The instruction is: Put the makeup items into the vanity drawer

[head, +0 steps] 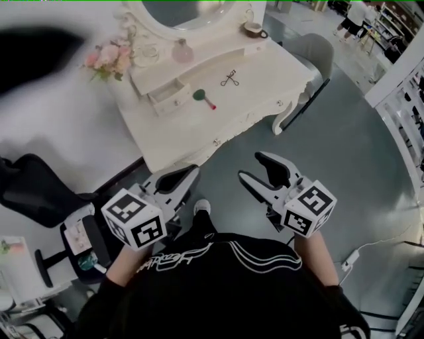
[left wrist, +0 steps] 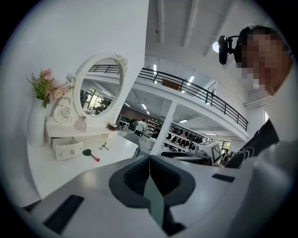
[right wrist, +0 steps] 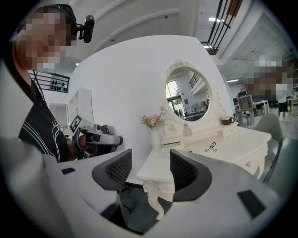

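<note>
count: 1 vanity [head: 199, 136], 1 mirror [head: 185, 10], 1 drawer [head: 169, 98], 1 brush [head: 204, 98], 1 curler [head: 230, 79], 1 cup [head: 254, 29], 1 bottle [head: 182, 51], 1 flower bunch [head: 109, 56], 2 chairs: grey [head: 315, 49], black [head: 33, 192].

Shop hall: display shelves [left wrist: 182, 137], mezzanine railing [left wrist: 200, 93], white vanity [head: 246, 99]

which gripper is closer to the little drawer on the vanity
Left. The left gripper hangs short of the vanity, roughly in line with the drawer; the right gripper sits farther to its right.
</note>
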### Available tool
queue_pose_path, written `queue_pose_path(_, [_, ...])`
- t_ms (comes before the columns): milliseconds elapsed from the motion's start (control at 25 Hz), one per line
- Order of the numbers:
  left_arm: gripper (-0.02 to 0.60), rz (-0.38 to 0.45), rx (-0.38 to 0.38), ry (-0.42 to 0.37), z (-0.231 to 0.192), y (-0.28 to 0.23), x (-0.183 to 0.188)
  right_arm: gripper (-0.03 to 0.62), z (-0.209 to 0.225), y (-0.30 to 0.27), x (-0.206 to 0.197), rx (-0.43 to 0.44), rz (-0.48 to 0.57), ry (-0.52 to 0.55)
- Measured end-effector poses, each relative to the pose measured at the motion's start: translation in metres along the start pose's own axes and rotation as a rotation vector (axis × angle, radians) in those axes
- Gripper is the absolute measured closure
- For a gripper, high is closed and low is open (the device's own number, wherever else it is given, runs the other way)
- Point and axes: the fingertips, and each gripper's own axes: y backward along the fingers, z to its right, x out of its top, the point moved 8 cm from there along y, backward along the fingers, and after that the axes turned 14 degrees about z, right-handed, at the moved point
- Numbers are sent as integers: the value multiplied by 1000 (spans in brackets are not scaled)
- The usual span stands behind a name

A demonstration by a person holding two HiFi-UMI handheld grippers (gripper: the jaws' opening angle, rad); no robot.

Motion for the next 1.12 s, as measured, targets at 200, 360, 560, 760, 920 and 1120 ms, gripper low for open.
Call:
queue_pose_path(200, [558,-32,5,26,-71,-29,20,336,35,-65,-1,-23,-39,-17])
queue_pose_path(360, [558,-63,13,44,-123,-45,26,336,65,-107,-7,-52,-76,-35])
queue_pose_path(560, [558,-82,43,67,-178,-55,32,336,94,-153,-13,-74,-115,-33])
queue_pose_path(760, [558,-92,52,73,-212,-67,33,336,115,-181,-22,-80,-153,-32])
queue_pose_path(920, [558,-107,34,38,-226,-83,30,336,135,-201,-25,-80,-193,-3])
queue_pose_path(1120, [558,-109,74,76,-247,-102,19,338,161,-223,-44,-65,-262,21])
